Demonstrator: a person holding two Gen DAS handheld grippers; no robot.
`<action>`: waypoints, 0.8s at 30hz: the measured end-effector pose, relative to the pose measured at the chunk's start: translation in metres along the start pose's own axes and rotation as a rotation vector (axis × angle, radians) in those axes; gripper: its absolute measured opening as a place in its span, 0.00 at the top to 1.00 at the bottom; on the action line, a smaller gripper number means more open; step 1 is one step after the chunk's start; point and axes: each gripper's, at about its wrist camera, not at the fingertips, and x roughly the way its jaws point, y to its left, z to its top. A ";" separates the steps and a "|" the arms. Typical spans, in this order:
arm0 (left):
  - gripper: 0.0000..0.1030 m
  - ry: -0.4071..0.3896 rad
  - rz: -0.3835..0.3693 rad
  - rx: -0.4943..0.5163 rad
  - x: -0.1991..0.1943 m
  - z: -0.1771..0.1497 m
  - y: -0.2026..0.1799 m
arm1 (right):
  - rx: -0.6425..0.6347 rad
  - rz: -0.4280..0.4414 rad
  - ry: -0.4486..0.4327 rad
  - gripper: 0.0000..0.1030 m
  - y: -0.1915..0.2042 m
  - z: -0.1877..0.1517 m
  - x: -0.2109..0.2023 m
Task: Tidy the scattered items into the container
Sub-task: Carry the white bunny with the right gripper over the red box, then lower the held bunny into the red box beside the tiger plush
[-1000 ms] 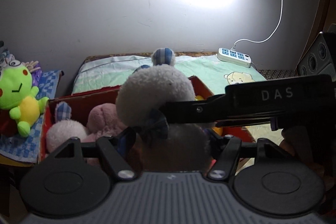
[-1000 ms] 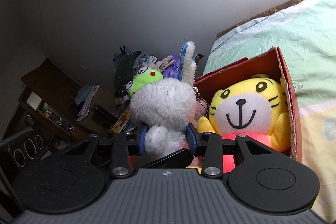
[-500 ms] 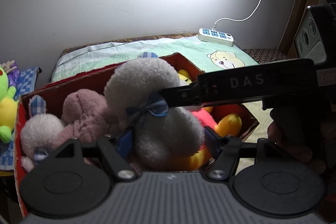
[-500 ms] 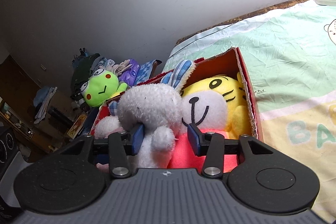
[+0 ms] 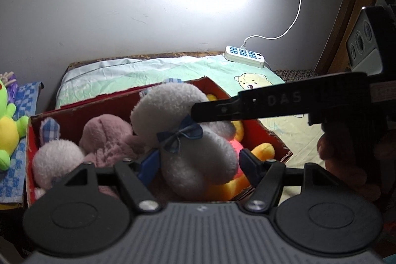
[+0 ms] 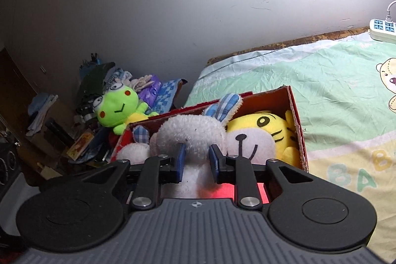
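Observation:
A white plush rabbit (image 5: 193, 160) with a blue bow lies in the red cardboard box (image 5: 257, 132), between a pink plush (image 5: 106, 132) and a yellow tiger (image 6: 262, 135). My left gripper (image 5: 198, 162) has its blue pads against both sides of the rabbit's body, shut on it. In the right wrist view the rabbit (image 6: 190, 132) shows its checked ears. My right gripper (image 6: 196, 157) is closing, and its pads pinch the rabbit just below the head. Its black finger (image 5: 247, 108) reaches in from the right in the left wrist view.
A smaller white plush (image 5: 57, 155) sits at the box's left end. A green frog toy (image 6: 116, 108) rests on clutter left of the box, off the bed. A white power strip (image 5: 245, 56) lies by the wall on the green sheet (image 6: 321, 81). A hand (image 5: 346, 165) holds the right gripper.
The rabbit has come down from above the box to lie inside it. The right jaws widened, then narrowed onto the rabbit nearer its head. The left pads stay at its sides.

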 end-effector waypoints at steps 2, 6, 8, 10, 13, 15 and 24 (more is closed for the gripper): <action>0.33 0.014 -0.008 -0.009 0.006 -0.001 0.002 | 0.015 -0.004 0.013 0.77 -0.005 0.000 0.004; 0.33 0.036 -0.007 -0.036 0.011 -0.002 0.008 | 0.005 -0.005 0.032 0.77 -0.003 -0.006 0.015; 0.33 0.040 -0.005 -0.052 0.012 -0.003 0.011 | 0.000 -0.014 0.033 0.77 -0.002 -0.010 0.020; 0.33 0.044 -0.003 -0.061 0.013 -0.003 0.013 | 0.015 -0.004 0.032 0.77 -0.007 -0.009 0.021; 0.33 0.048 0.004 -0.071 0.013 -0.004 0.012 | 0.033 0.003 0.035 0.76 -0.011 -0.007 0.018; 0.31 0.045 0.012 -0.078 0.011 -0.004 0.010 | 0.022 0.005 0.016 0.68 -0.009 -0.008 0.011; 0.16 0.049 0.155 -0.138 0.002 0.005 -0.004 | 0.037 0.035 0.008 0.58 -0.019 -0.002 -0.013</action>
